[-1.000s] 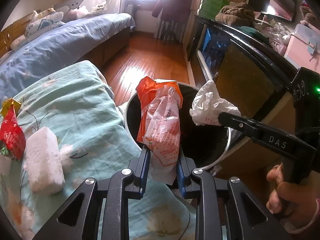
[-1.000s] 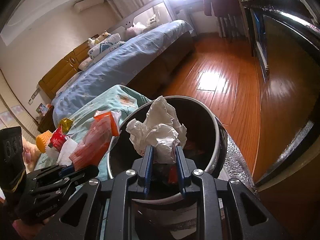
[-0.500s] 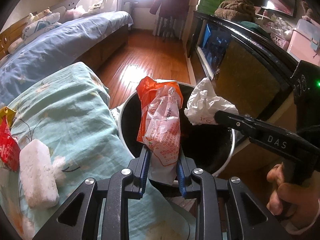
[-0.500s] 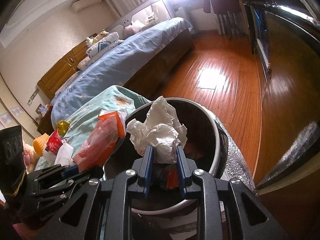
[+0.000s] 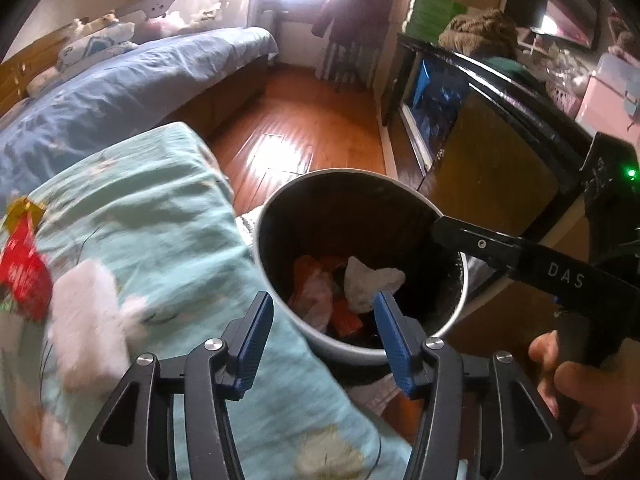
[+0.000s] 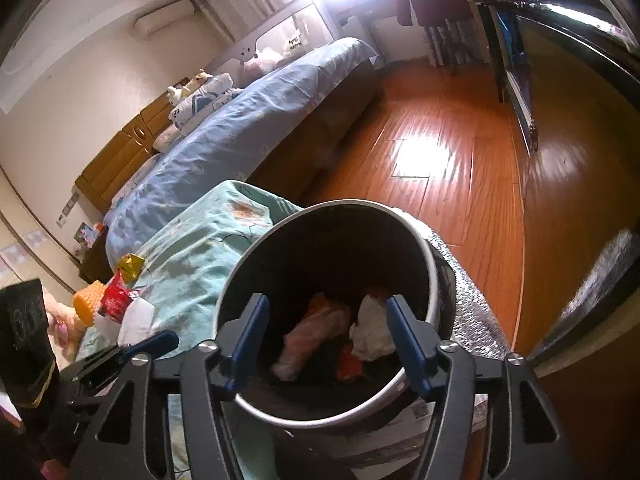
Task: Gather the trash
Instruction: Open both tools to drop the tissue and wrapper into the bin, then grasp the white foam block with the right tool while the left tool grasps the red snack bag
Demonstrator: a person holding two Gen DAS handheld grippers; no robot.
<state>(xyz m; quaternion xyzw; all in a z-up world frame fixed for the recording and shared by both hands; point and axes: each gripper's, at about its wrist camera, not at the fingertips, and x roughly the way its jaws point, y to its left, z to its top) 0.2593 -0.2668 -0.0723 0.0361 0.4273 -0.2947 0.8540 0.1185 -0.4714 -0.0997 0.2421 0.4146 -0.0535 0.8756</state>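
Observation:
A round bin point(image 5: 259, 240) with a pale rim and dark inside stands on the floor beside a teal blanket point(image 5: 160, 232). At its bottom lie an orange-and-white wrapper point(image 5: 316, 292) and a crumpled white paper point(image 5: 368, 284). My left gripper point(image 5: 324, 304) hangs over the bin's near rim, jaws opening, nothing between them. The right gripper's finger point(image 5: 480, 244) reaches over the rim from the right. In the right wrist view my right gripper point(image 6: 326, 308) is above the bin point(image 6: 240, 272), jaws opening and empty, with the wrapper point(image 6: 316, 332) and paper point(image 6: 370, 332) far below.
On the blanket lie a red wrapper point(image 5: 24, 276), a gold wrapper point(image 5: 22, 210) and a white foam piece point(image 5: 88, 320). A blue bed point(image 5: 120, 92) is behind, wooden floor point(image 5: 304, 128) beyond the bin, a black cabinet point(image 5: 480, 128) to the right.
Both grippers have opened. The orange-and-white wrapper left the left jaws and the white paper left the right jaws; both now lie in the bin.

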